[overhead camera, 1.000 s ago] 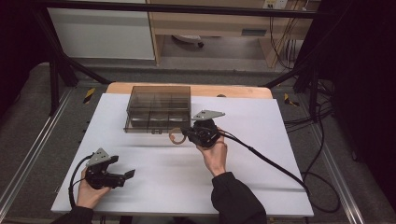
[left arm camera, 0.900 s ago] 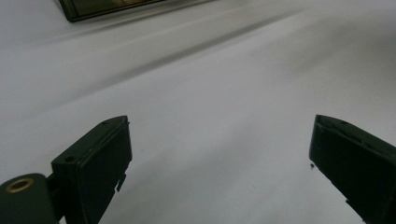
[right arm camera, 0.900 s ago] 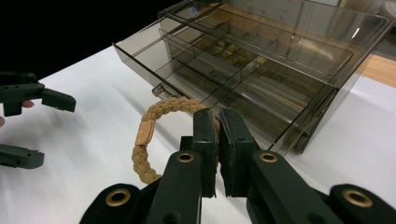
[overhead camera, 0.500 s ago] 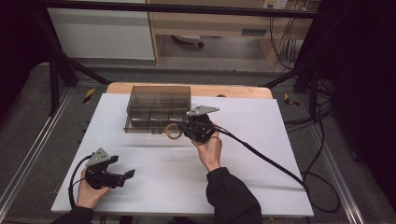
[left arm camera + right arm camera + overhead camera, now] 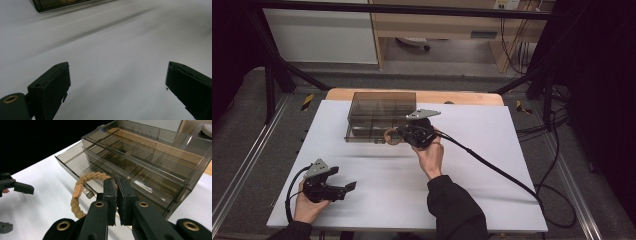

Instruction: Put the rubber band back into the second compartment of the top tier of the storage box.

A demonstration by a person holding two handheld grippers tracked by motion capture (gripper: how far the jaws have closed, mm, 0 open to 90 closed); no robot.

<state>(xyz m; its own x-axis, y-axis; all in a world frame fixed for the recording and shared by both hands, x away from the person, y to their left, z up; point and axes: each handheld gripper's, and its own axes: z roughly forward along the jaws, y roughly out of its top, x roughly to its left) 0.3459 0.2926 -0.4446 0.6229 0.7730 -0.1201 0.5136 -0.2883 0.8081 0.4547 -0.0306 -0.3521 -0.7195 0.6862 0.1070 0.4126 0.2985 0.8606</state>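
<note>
Item: braided bracelet (image 5: 83, 192), tan, with a flat tab on its band. Location: hanging from the right claw (image 5: 116, 185) at the front of the smoked organiser (image 5: 140, 160), just over its pulled-out drawer (image 5: 82, 161), above the white table (image 5: 472, 170). In the high view the bracelet (image 5: 391, 135) is sitting at the organiser's (image 5: 379, 107) near edge.

Right claw (image 5: 404, 133): jaws are pressing together, pinching one side of the loop; most of the band is dangling free to the left of the jaws.

Left claw (image 5: 348, 187): jaws are standing wide apart with nothing between them, resting low at the table's near left corner, well apart from the organiser.

Step in hand, as judged: the person is carrying the bracelet to a drawer compartment.

Handling notes:
- The loop is limp, so it is likely to swing; a slow approach is keeping it from catching on the drawer's front wall or knob (image 5: 88, 192).
- The loose part should be hanging over one compartment, not straddling a divider, before the jaws are letting go.
- Lowering until the band is resting on the drawer floor is safer than dropping from height.
- The organiser is light and may slide if nudged; the idle left claw could be steadying it.
</note>
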